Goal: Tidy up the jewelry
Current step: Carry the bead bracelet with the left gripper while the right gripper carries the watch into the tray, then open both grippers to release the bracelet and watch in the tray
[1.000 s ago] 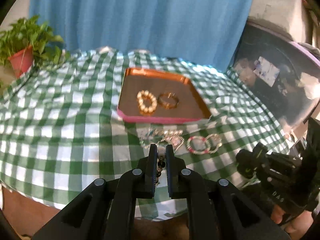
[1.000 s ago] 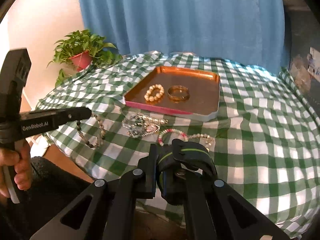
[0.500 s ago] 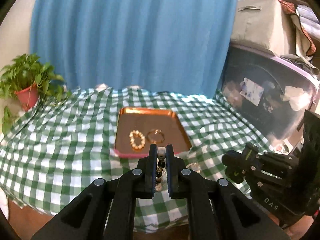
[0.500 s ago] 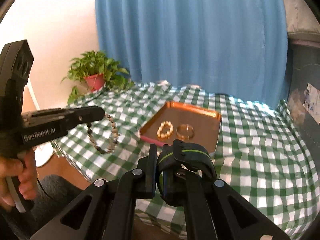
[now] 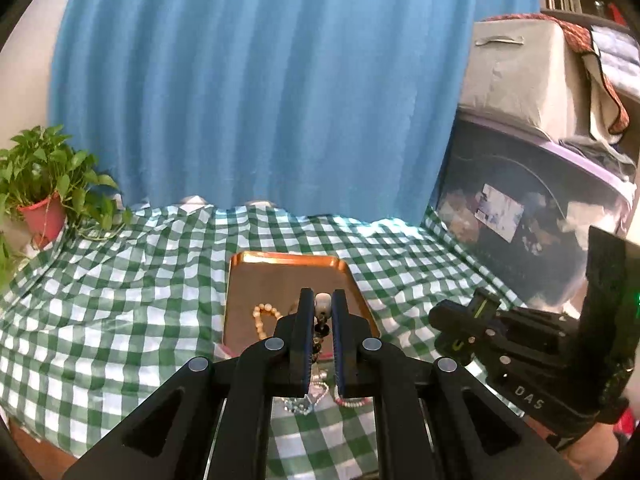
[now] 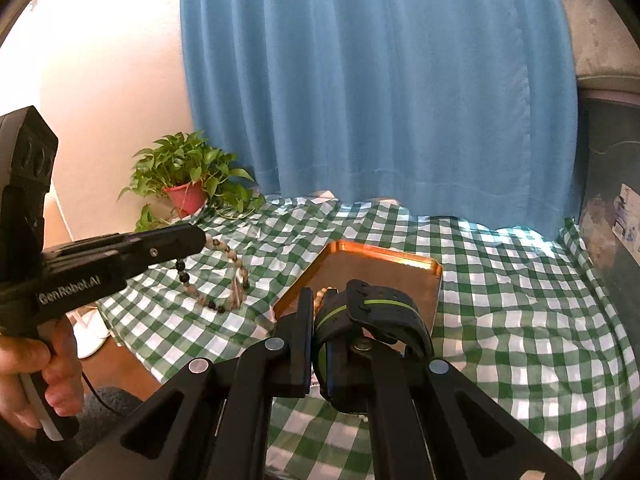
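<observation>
A lived-in home room is indicated: a bench covered by a green checked cloth [image 5: 120,280], a blue curtain [image 5: 260,80], a potted plant [image 6: 186,184], and stacked storage boxes [image 5: 520,80] draped with cloths.

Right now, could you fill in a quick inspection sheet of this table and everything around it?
Surface: green checked tablecloth, rumpled.
Job's things: copper tray holding a cream bead bracelet; more bracelets on the cloth before the tray.
Clutter: nothing seen.
Tools: left tool shut on a dark beaded bracelet that hangs in the air; right tool shut on a black watch strap.
Cables: thin dark cord below the person's hand.
Surroundings: blue curtain, potted plant, storage bins.
</observation>
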A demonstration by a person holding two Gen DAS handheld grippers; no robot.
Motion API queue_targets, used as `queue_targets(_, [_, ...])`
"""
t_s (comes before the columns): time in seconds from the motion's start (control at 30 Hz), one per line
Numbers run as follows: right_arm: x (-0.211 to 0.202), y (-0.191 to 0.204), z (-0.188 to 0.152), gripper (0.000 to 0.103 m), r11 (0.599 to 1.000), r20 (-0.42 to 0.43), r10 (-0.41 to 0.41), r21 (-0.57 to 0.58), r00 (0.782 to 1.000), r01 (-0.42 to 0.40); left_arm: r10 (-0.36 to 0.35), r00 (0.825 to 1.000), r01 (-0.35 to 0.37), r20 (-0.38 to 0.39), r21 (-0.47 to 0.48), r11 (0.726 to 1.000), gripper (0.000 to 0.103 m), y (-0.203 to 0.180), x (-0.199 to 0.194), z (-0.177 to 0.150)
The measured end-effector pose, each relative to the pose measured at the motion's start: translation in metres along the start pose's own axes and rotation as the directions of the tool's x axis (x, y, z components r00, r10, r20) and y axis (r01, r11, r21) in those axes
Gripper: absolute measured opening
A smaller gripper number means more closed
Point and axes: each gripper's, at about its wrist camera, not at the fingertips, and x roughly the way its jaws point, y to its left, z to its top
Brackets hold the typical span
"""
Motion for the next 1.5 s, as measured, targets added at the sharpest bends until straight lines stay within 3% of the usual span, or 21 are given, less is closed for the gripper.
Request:
queue_targets(0.23, [0.041, -0.016, 0.005, 0.004, 1.000, -0.020, 0.015, 0.021, 1.000, -0.014, 0.002, 0.999, -0.004, -0.049, -0.031, 1.000, 0.009, 0.022, 0.049, -0.003])
queue_targets(0.53, [0.103, -0.059, -0.019, 0.004, 0.995, -0.070, -0.011, 0.103, 0.997, 0.019, -0.010, 0.995, -0.002, -0.103, -0.115, 0.993, 0.009, 0.051, 0.122, -0.020])
queue_targets(0.87, [0.165, -0.085, -0.042, 0.004, 0.994, -0.191, -0.025, 0.099, 0.981, 0.044, -0.015, 0.981, -0.025, -0.196, -0.198, 0.980, 0.009, 0.090, 0.191, -0.048])
queue_targets(1.1, [0.199, -0.084, -0.056, 0.003, 0.998, -0.279, -0.036, 0.036, 0.960, 0.048, 0.019, 0.965, -0.069, -0.263, -0.184, 0.981, 0.009, 0.104, 0.210, -0.067])
queue_targets(1.5, [0.224, -0.059, -0.054, 0.005, 0.999, -0.296, -0.029, -0.028, 0.955, 0.021, 0.108, 0.938, -0.140, -0.329, -0.077, 0.987, 0.009, 0.099, 0.232, -0.085])
